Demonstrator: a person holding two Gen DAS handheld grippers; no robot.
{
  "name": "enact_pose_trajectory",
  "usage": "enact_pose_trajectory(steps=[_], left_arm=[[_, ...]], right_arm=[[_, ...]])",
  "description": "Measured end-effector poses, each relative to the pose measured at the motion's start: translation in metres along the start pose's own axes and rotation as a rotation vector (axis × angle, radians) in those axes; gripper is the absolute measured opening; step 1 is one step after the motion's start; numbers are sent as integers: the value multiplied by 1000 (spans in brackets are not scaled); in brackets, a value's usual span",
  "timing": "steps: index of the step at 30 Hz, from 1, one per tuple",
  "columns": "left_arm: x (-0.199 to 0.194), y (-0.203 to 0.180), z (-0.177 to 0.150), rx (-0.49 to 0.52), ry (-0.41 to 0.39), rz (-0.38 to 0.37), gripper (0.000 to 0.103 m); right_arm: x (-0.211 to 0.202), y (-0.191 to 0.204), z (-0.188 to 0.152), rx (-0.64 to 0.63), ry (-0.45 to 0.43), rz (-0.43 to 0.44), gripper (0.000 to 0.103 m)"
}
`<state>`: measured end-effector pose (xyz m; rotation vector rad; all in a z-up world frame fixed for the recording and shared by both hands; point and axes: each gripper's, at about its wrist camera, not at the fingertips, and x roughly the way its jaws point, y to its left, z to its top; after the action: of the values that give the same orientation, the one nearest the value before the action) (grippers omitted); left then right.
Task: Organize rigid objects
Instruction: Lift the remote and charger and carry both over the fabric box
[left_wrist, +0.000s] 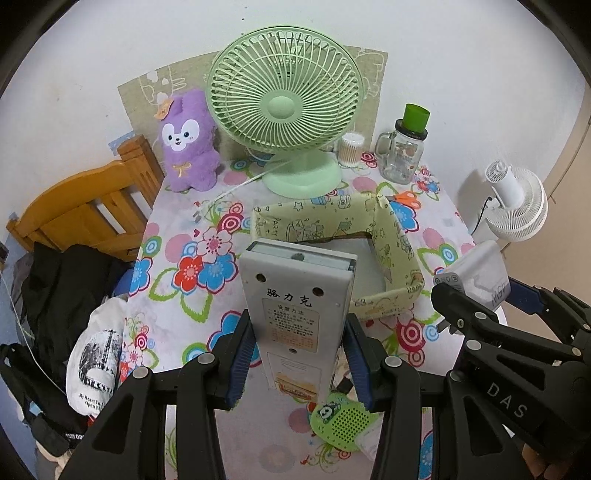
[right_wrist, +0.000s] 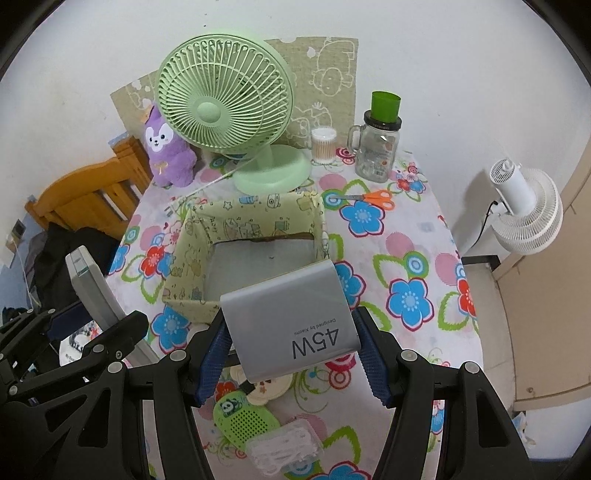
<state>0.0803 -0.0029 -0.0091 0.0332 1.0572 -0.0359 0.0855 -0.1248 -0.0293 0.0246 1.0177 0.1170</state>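
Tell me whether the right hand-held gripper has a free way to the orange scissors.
Probably not yet: the right hand-held gripper is shut on the 45W charger. The path past the box to the orange scissors looks free, over bare tablecloth.

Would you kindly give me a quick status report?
Left gripper shut on white remote. Right gripper shut on 45W charger. Both held above open yellow box; nothing blocking.
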Motion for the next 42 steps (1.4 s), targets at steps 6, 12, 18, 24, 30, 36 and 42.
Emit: enact_pose_trajectory(steps=[6, 12, 18, 24, 30, 36, 42], left_arm=[[9, 2, 12, 3, 1, -4, 48], [20, 6, 21, -3, 8, -14, 48], [31, 8, 29, -8, 17, -22, 48], [46, 11, 38, -12, 29, -30, 48], [64, 12, 44, -12, 51, -37, 48], [80, 10, 52, -12, 61, -47, 48], [98, 8, 60, -8, 83, -62, 48]], right_arm=[[11, -1, 14, 1, 9, 1, 67], [23, 1, 26, -3, 21, -2, 67], [36, 2, 37, -8, 35, -3, 67], [50, -1, 47, -1, 52, 10, 67], [64, -3, 59, 4, 62, 14, 67], [81, 1, 70, -6, 78, 26, 67], [96, 3, 79, -4, 91, 40, 67]])
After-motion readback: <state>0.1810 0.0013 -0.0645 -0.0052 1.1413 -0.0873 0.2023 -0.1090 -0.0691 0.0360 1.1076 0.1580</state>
